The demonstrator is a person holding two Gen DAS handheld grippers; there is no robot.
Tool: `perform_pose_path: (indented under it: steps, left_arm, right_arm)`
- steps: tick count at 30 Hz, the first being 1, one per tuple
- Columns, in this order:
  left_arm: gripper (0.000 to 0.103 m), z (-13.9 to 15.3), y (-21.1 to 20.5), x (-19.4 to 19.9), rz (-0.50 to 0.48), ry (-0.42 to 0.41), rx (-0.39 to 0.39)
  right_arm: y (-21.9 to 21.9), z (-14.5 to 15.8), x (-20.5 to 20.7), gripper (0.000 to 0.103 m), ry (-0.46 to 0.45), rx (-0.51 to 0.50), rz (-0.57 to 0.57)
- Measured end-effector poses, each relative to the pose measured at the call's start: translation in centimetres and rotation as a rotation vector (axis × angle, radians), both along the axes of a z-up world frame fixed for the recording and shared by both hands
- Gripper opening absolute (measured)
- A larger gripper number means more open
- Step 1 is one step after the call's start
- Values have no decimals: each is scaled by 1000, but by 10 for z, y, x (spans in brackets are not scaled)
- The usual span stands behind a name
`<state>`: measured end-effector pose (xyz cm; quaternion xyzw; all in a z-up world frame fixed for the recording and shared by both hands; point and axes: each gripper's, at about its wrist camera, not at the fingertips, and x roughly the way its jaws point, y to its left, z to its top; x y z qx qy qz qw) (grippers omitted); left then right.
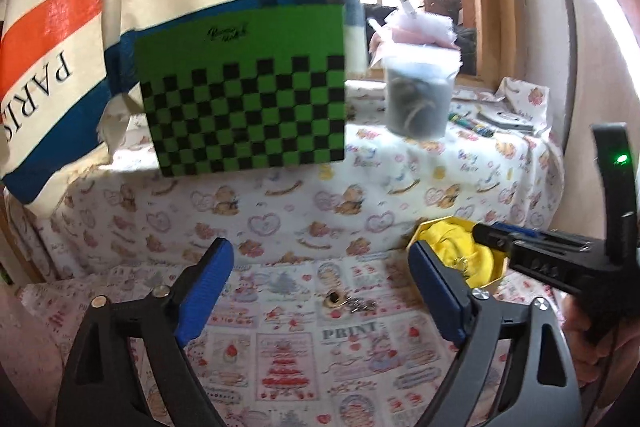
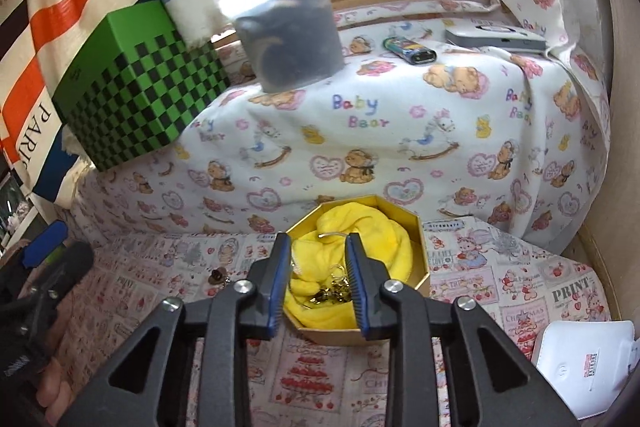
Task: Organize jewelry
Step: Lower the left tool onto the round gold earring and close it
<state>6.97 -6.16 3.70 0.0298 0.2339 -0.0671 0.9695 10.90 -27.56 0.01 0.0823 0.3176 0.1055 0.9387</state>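
Jewelry here is small stuff: a gold stud-like piece with a bit of silvery chain (image 1: 349, 301) lying loose on the printed cloth (image 1: 292, 343), and a tangle of gold bits with a thin hoop (image 2: 330, 287) sitting on the yellow fabric (image 2: 360, 239) that's bunched up inside the octagonal gold box (image 2: 420, 267). That box is low on the cloth, right at the foot of the teddy-bear blanket (image 2: 460, 131).

Left gripper (image 1: 320, 303) has its blue pads spread wide with nothing between them, hovering over the loose piece. Right gripper (image 2: 318, 287) is over the box, jaws parted a little, pads not pressing on anything; the gold tangle shows in the gap below.

Up on the blanket there's a green and black checkered box (image 2: 136, 87), closed, and a clear plastic tub (image 2: 290, 39) holding something dark and blurry, can't tell what. A lighter (image 2: 408, 49) lies near it.
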Motion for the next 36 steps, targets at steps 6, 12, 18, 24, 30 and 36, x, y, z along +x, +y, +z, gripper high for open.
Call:
perform_pose_path:
  steps: [6, 12, 18, 24, 30, 36]
  left_arm:
    - [95, -18, 12, 11, 11, 37, -32]
    - [95, -32, 18, 25, 41, 94, -13]
    - [95, -47, 27, 40, 44, 210, -71]
    - [82, -58, 29, 47, 38, 237, -111]
    - [36, -72, 22, 68, 0, 310, -118]
    - [27, -76, 14, 85, -44, 404, -164]
  right_arm:
    - [11, -1, -3, 37, -14, -35, -1]
    - [13, -2, -4, 43, -16, -45, 3]
    - [14, -6, -1, 44, -2, -57, 4]
    - [14, -8, 1, 45, 6, -58, -4]
    - [16, -12, 4, 45, 22, -51, 2]
    - [11, -11, 4, 45, 26, -25, -7]
